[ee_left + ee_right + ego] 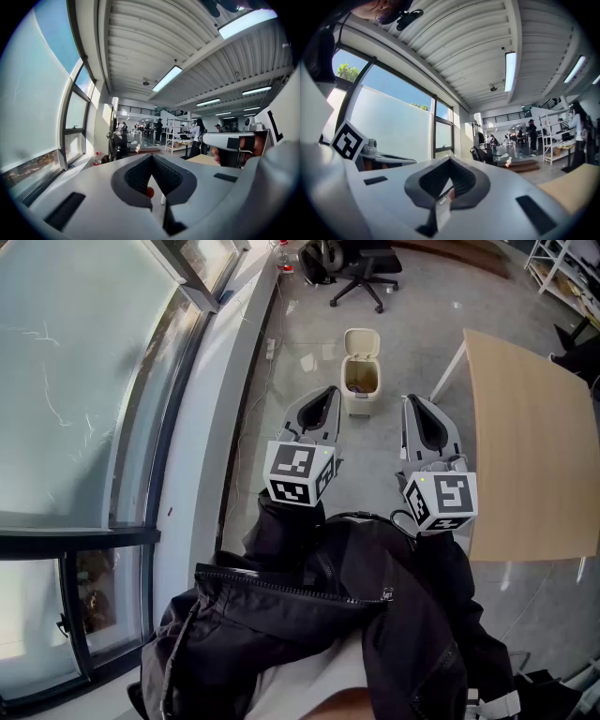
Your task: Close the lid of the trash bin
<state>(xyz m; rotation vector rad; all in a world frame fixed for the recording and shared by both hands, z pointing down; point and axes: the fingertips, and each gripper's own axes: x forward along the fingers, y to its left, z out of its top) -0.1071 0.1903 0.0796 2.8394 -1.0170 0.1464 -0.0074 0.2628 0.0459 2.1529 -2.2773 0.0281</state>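
A small cream trash bin (pixel 361 388) stands on the grey floor ahead of me, its lid (pixel 359 341) tipped up and back, the inside showing. My left gripper (pixel 328 395) and right gripper (pixel 414 404) are held side by side at about waist height, both pointing level toward the bin and well short of it. The jaws of each are shut with nothing between them. The left gripper view (pixel 151 159) and the right gripper view (pixel 450 161) look out over the room, and the bin is hidden in both.
A light wooden table (pixel 530 437) stands close on the right. Along the left runs a window wall (pixel 94 390) with a white ledge. A black office chair (pixel 364 276) stands beyond the bin. People and shelving are far off in the room.
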